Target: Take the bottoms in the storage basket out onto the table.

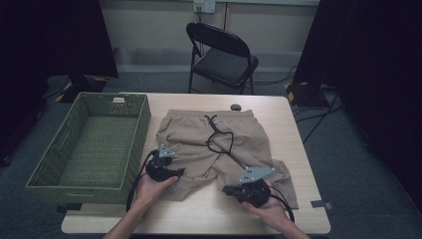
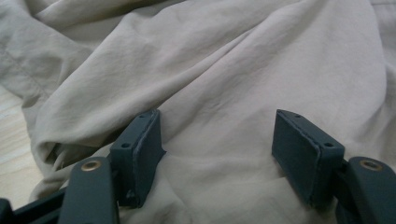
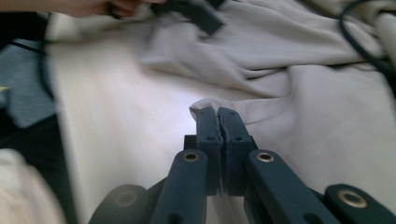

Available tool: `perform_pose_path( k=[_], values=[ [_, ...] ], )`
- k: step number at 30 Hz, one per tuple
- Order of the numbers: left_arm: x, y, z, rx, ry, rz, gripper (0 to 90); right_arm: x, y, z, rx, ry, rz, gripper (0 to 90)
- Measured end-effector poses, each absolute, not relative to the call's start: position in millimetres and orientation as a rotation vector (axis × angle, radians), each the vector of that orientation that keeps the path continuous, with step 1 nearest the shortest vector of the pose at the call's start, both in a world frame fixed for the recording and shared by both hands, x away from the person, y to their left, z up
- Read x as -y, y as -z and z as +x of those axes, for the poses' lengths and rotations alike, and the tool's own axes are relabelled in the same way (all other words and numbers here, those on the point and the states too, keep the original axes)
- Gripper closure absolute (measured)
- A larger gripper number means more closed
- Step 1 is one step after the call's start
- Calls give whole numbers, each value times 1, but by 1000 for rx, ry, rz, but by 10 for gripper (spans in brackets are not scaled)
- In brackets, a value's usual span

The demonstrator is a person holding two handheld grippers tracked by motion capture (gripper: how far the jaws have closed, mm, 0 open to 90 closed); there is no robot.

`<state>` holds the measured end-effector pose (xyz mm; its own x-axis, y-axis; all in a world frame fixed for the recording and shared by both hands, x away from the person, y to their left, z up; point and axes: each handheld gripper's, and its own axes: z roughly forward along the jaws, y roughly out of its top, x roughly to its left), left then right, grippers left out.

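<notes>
Shorts: we've got tan shorts [image 1: 209, 144] spread flat on the wooden table [image 1: 298, 149], waistband at the far edge, legs pointing back toward us, just right of the basket.
Drawstring: a dark cord [image 1: 219, 137] loops loose down the middle of the fabric.
Left gripper: our left gripper [image 1: 171, 173] sits at the hem of the left leg; in the left gripper view [image 2: 217, 149] its jaws stand spread apart, with wrinkled cloth lying between them, pads not pressing on it.
Right gripper: our right gripper [image 1: 226, 189] is at the hem of the right leg; in the right gripper view [image 3: 218, 119] the jaws are pressed together, and a small fold of the shorts' edge is pinched between the tips.
Hands: both hands [image 1: 149, 191] come in from the near edge, each wrapped round its tool.
Basket: a green woven basket [image 1: 74, 119] rests on the table's left side, just beside the shorts.
Background: a black folding chair [image 1: 221, 55] stands beyond the table.
</notes>
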<state>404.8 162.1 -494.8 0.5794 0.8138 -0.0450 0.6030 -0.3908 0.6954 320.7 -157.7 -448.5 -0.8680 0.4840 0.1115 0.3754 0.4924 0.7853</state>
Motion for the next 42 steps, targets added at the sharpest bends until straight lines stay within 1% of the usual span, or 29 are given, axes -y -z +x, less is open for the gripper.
perform_pose_path(
  k=[3, 6, 9, 12, 15, 17, 21, 24, 28, 32, 40, 42],
  values=[
    [-165, 494, 406, -1146, -417, 2128, 329, 156, 445, 298, -2649, -1356, 700, 884],
    [-167, 494, 406, -1162, -406, 2116, 320, 150, 448, 287, -2689, -1334, 657, 867],
    [-168, 491, 405, -1163, -396, 2104, 323, 149, 451, 289, -2704, -1357, 659, 744],
    [-167, 489, 403, -1141, -378, 2096, 334, 161, 442, 306, -2621, -1417, 729, 667],
    [-163, 490, 403, -1116, -394, 2118, 338, 175, 441, 333, -2529, -1340, 810, 652],
    [-161, 490, 403, -1114, -397, 2118, 338, 178, 453, 355, -2524, -1258, 870, 650],
    [-162, 487, 402, -1094, -404, 2104, 339, 171, 479, 382, -2550, -1091, 922, 574],
    [-163, 486, 403, -1101, -405, 2079, 342, 169, 486, 386, -2545, -1044, 911, 571],
    [-163, 484, 401, -1096, -404, 2079, 342, 169, 493, 382, -2580, -1001, 893, 527],
    [-162, 484, 399, -1084, -403, 2086, 342, 167, 493, 371, -2599, -1011, 854, 525],
    [-159, 487, 400, -1075, -379, 2113, 343, 157, 490, 333, -2710, -1045, 758, 519],
    [-159, 488, 400, -1074, -373, 2124, 342, 156, 487, 330, -2745, -1048, 748, 490]
  ],
)
